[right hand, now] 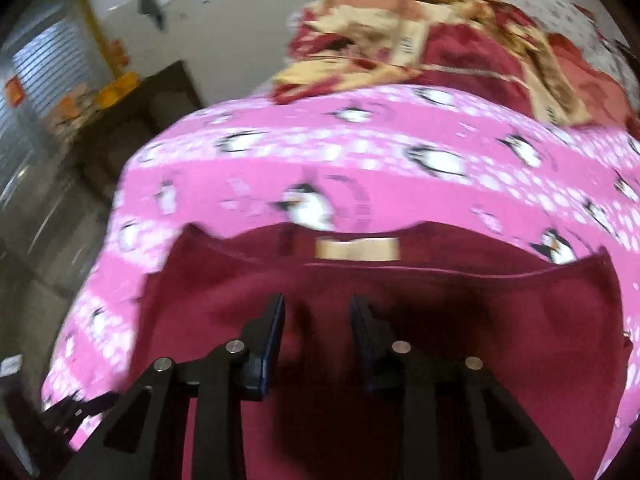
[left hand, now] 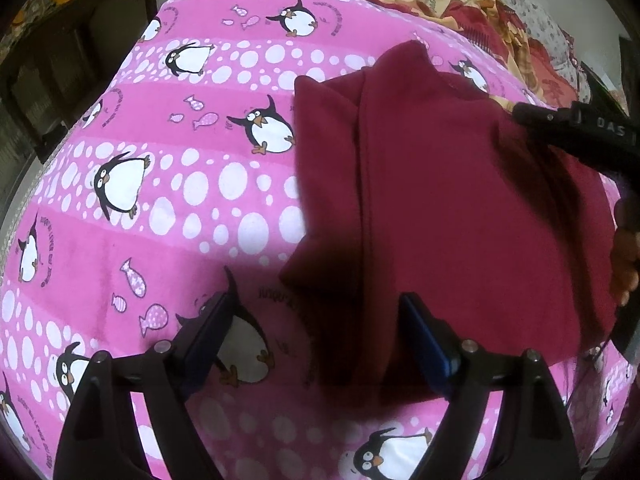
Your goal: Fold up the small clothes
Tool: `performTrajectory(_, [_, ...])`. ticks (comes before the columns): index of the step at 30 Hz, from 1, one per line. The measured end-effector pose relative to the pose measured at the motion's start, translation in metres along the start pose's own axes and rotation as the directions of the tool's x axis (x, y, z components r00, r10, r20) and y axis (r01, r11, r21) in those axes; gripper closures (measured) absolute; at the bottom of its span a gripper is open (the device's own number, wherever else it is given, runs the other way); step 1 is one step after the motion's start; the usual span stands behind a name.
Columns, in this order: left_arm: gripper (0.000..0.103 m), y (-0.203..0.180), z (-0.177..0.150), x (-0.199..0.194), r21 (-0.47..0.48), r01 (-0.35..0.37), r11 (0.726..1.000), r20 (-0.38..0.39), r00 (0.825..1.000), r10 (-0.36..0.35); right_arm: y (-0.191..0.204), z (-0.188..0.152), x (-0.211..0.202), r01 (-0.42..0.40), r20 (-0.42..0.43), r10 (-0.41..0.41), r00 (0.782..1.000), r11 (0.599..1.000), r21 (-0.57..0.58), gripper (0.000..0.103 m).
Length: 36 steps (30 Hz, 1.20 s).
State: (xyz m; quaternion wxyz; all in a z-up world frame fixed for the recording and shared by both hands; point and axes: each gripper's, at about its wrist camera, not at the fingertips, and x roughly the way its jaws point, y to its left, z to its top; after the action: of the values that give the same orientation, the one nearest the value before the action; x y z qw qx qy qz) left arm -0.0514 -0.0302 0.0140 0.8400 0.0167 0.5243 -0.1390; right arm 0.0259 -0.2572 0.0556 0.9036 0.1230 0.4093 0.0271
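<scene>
We judge the folding to be partway done: the small maroon knit garment (left hand: 460,200) lies on the pink bedsheet printed with penguins, fish and white dots (left hand: 160,184), and in the left wrist view a straight lengthwise ridge runs down it, with a narrower layer on the left side that looks already turned in. The far end looks uneven, with a point sticking up, so more folding and some squaring of edges seems to remain; no finished stack shows. Our left gripper (left hand: 316,332) hangs over the near left corner of the garment with its jaws spread wide and nothing between them, one finger over the sheet and the other over the cloth; whether either touches, we cannot tell. Our right gripper (right hand: 318,336), seen also from the left wrist as a black bar (left hand: 576,136) reaching in from the right, sits above the middle of the garment, its jaws partly parted, and we see no cloth pinched between them, though that view is blurred. A pale rectangular label (right hand: 357,249) marks the garment's far edge. A crumpled red-and-yellow patterned cloth (right hand: 420,48) lies well beyond, at the far end of the bed.
</scene>
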Motion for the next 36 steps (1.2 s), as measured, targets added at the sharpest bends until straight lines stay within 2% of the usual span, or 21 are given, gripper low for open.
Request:
performTrajectory(5, [0.019, 0.007, -0.003, -0.001, -0.03, 0.023, 0.999, -0.007, 1.0, -0.023, 0.045, 0.0, 0.022, -0.048, -0.047, 0.043, 0.998, 0.993, -0.108, 0.067])
performTrajectory(8, [0.019, 0.009, -0.005, -0.002, -0.036, 0.031, 0.999, -0.008, 0.999, -0.031, 0.063, 0.001, 0.05, -0.041, -0.077, 0.03, 0.997, 0.988, -0.147, 0.067])
performTrajectory(15, [0.016, 0.01, -0.005, -0.001, -0.058, 0.049, 0.997, -0.01, 0.999, -0.049, 0.07, 0.015, 0.101, -0.025, -0.123, 0.01, 0.992, 0.992, -0.12, 0.066])
performTrajectory(18, [0.014, 0.01, -0.004, 0.0, -0.06, 0.051, 0.997, -0.012, 0.999, -0.052, 0.072, 0.021, 0.097, -0.025, -0.143, 0.009, 0.99, 0.994, -0.109, 0.066])
performTrajectory(22, [0.014, 0.007, -0.006, -0.002, -0.054, 0.052, 0.997, -0.008, 0.999, -0.052, 0.091, 0.014, 0.072, -0.094, -0.147, 0.069, 0.987, 0.981, -0.169, 0.066])
performTrajectory(26, [0.014, 0.009, -0.008, -0.003, -0.063, 0.059, 0.996, -0.009, 0.998, -0.059, 0.115, -0.003, 0.073, -0.111, -0.195, 0.061, 0.979, 0.961, -0.254, 0.066])
performTrajectory(28, [0.014, 0.01, -0.009, -0.004, -0.065, 0.058, 0.996, -0.009, 0.998, -0.059, 0.121, -0.006, 0.086, -0.077, -0.208, 0.019, 0.978, 0.958, -0.276, 0.066])
performTrajectory(30, [0.014, 0.011, -0.01, -0.005, -0.068, 0.058, 0.996, -0.01, 0.998, -0.059, 0.122, -0.007, 0.1, -0.055, -0.216, -0.003, 0.976, 0.963, -0.263, 0.061])
performTrajectory(33, [0.014, 0.013, -0.012, -0.006, -0.079, 0.065, 0.995, -0.014, 0.998, -0.066, 0.114, 0.002, 0.104, -0.082, -0.214, 0.045, 0.976, 0.982, -0.167, 0.054])
performTrajectory(36, [0.014, 0.014, -0.015, -0.006, -0.073, 0.066, 0.995, -0.013, 0.998, -0.068, 0.117, 0.005, 0.094, -0.1, -0.212, 0.066, 0.975, 0.983, -0.156, 0.051])
